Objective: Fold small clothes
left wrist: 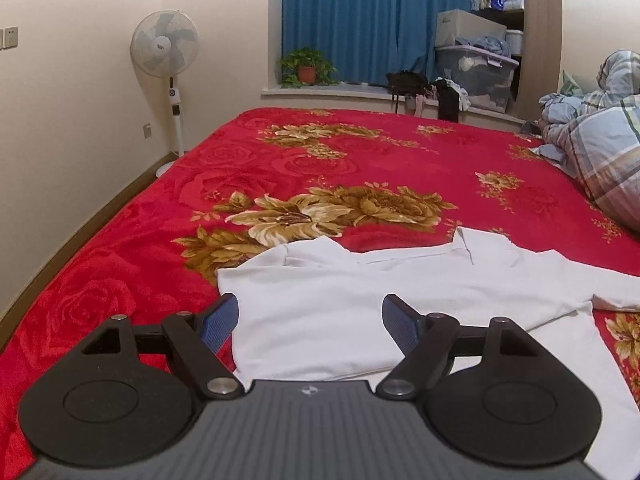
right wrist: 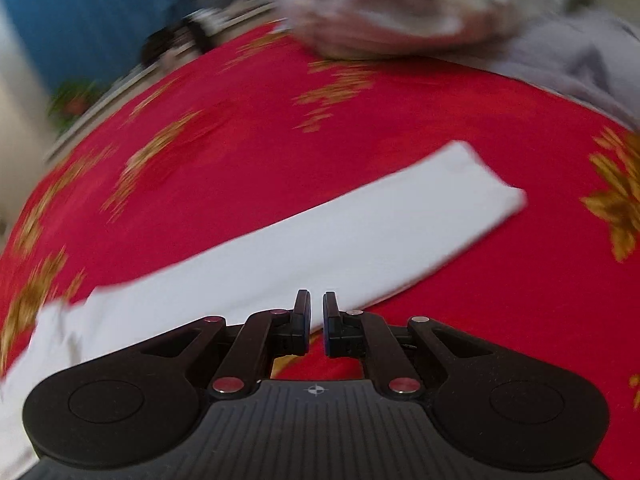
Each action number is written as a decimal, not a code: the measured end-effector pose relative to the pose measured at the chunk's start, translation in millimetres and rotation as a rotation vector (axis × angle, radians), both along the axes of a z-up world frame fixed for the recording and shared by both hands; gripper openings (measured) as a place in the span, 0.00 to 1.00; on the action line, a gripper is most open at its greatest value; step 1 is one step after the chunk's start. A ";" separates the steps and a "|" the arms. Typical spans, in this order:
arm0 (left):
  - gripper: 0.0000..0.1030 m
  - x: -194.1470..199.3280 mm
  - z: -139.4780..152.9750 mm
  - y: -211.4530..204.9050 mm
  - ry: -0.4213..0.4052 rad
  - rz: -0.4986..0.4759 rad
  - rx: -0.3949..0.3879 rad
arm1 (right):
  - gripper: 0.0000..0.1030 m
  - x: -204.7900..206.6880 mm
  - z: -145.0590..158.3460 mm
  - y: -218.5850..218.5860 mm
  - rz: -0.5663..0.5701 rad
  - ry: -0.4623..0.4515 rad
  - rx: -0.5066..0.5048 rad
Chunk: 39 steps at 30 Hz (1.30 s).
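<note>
A small white collared shirt [left wrist: 360, 292] lies on the red flowered bedspread [left wrist: 280, 152]. Its left side is folded over onto the body, and its collar [left wrist: 466, 246] points away from me. My left gripper [left wrist: 310, 306] is open and empty, its blue pads above the shirt's near left part. In the blurred right wrist view the shirt's long white sleeve [right wrist: 360, 220] stretches out across the bedspread [right wrist: 480, 280]. My right gripper [right wrist: 317, 308] is nearly closed with a thin gap, hovering at the sleeve's near edge, and it grips no cloth.
A crumpled blue plaid quilt [left wrist: 600, 140] lies at the bed's right side. A standing fan [left wrist: 166, 48], a potted plant [left wrist: 306, 66], blue curtains and storage boxes [left wrist: 476, 76] stand beyond the bed. The bed's left edge drops towards the wall.
</note>
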<state>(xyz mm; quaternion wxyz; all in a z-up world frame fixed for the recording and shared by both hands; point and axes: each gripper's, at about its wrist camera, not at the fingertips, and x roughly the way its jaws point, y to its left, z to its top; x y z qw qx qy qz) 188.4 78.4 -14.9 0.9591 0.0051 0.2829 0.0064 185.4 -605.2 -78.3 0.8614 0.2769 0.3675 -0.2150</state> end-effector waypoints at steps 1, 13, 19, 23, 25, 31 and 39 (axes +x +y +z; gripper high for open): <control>0.81 1.3 -0.9 1.1 0.005 0.000 -0.001 | 0.11 -0.7 -3.6 -9.4 -0.025 -0.004 0.011; 0.81 5.1 -4.9 9.5 0.028 0.014 0.010 | 0.20 14.8 -49.9 -64.2 -0.215 0.005 0.075; 0.81 3.5 -2.1 19.4 0.020 0.027 0.002 | 0.05 20.2 -42.2 -59.2 -0.272 -0.039 0.019; 0.81 3.5 0.2 27.8 0.023 0.040 -0.005 | 0.05 37.6 -4.9 -17.1 -0.202 -0.113 -0.187; 0.81 3.2 3.8 32.4 0.019 0.048 -0.015 | 0.05 47.0 22.9 20.9 -0.111 -0.193 -0.277; 0.81 5.9 11.7 59.2 0.027 0.121 -0.072 | 0.05 55.2 104.9 208.1 0.326 -0.498 -0.400; 0.73 11.0 16.6 102.5 0.067 0.189 -0.191 | 0.06 46.2 87.6 444.2 0.980 -0.461 -0.026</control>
